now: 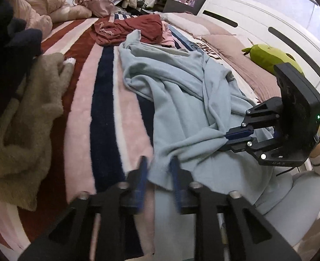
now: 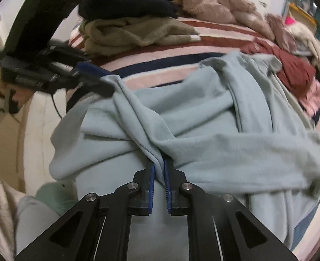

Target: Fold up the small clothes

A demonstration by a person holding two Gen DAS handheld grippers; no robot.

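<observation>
Hand-held gripper, right (image 2: 158,169) – tilted down, clamped on blue garment (image 2: 203,119); left (image 1: 159,171) – partly open astride its hem.

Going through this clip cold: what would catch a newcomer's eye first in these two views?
The rumpled pale blue garment sprawled across the striped blanket dominates both views. The right claw is shut on a bunched fold at its near edge, while the left claw straddles another edge with fabric between its fingers. Beyond, a dark red garment lies crumpled, with a green plush toy near the white headboard.
</observation>
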